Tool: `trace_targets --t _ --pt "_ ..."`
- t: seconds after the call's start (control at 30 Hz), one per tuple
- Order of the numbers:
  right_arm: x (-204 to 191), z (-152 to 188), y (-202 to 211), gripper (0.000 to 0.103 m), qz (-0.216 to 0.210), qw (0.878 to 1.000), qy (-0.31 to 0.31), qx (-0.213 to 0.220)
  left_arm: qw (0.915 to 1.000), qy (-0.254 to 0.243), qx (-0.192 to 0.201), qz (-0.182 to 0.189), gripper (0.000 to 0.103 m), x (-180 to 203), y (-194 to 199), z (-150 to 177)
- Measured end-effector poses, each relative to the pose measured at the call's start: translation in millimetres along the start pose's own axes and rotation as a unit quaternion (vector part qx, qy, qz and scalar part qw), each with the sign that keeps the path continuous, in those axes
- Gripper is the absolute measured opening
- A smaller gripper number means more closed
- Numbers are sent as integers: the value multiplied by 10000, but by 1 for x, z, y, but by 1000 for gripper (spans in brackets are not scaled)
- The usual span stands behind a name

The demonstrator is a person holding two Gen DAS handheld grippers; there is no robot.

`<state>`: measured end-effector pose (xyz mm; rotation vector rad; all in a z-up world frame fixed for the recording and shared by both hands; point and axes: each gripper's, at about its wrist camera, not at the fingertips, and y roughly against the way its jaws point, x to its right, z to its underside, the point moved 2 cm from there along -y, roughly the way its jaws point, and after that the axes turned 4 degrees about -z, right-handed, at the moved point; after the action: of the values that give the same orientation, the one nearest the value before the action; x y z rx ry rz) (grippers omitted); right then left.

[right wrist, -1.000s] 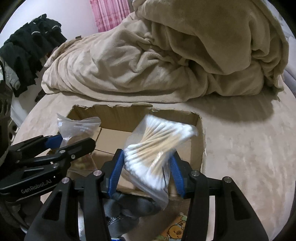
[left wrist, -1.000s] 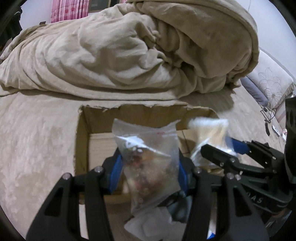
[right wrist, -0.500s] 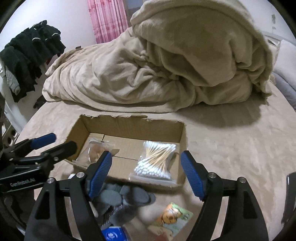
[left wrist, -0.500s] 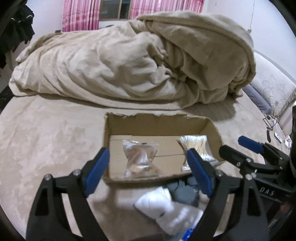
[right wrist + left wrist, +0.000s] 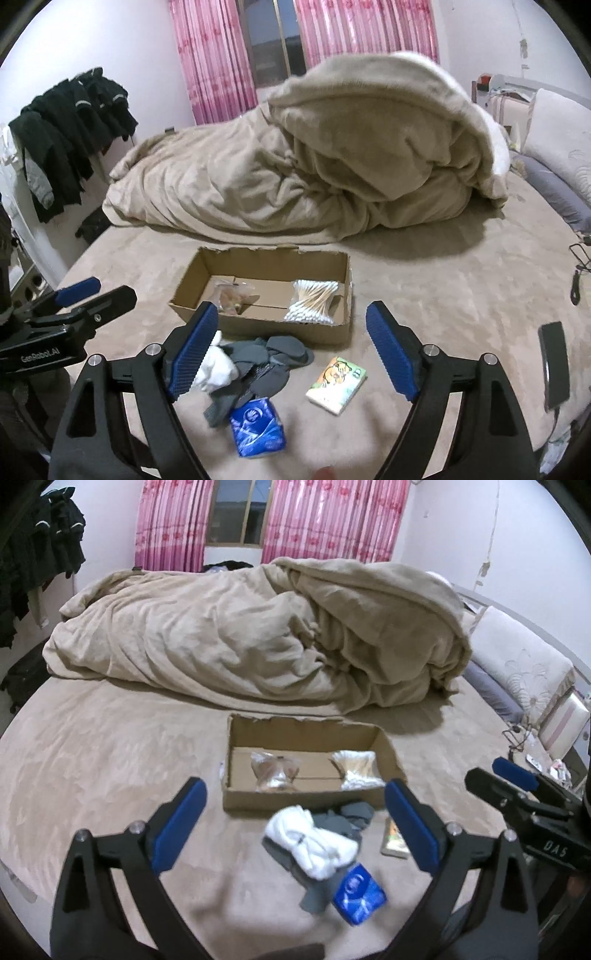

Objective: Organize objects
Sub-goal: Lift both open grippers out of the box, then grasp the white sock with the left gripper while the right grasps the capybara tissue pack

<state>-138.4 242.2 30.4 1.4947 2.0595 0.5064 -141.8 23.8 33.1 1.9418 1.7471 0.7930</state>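
Note:
An open cardboard box (image 5: pixel 236 801) (image 5: pixel 258 328) lies on the bed. In it lie a clear bag of small items (image 5: pixel 273 771) (image 5: pixel 231 295) on the left and a bag of cotton swabs (image 5: pixel 356 770) (image 5: pixel 314 301) on the right. In front of the box lie white socks (image 5: pixel 314 840) (image 5: pixel 216 367), grey socks (image 5: pixel 351 814) (image 5: pixel 266 362), a blue tissue pack (image 5: pixel 359 892) (image 5: pixel 256 426) and a cartoon tissue pack (image 5: pixel 338 380) (image 5: pixel 393 840). My left gripper (image 5: pixel 295 825) and right gripper (image 5: pixel 291 349) are both open and empty, held back from the box above these items.
A bunched beige blanket (image 5: pixel 258 635) fills the far half of the bed. A phone (image 5: pixel 554 365) lies at the right edge. Dark clothes (image 5: pixel 70 136) hang at the left. Pillows (image 5: pixel 524 668) lie at the right.
Both grippers opened and let go of their bags, which now lie in the box. Both grippers then pulled back and up, away from the box.

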Motion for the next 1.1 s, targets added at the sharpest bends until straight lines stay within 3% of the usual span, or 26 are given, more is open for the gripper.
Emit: trace_targets --t 0.27,0.4,0.73,1.1 --pt "-5 15 38 85 16 9999 47 149 9999 -92 0 89 99 12 28 22" --pt "1 27 37 85 154 9998 74 69 9995 -143 -272 51 99 16 17 40" --pt "21 73 2 85 152 9986 -53 -502 9973 -185 -707 -27 99 18 -23 75" --pt "48 88 -54 85 195 9947 -328 -951 9950 -69 -975 -178 99 16 -84 82"
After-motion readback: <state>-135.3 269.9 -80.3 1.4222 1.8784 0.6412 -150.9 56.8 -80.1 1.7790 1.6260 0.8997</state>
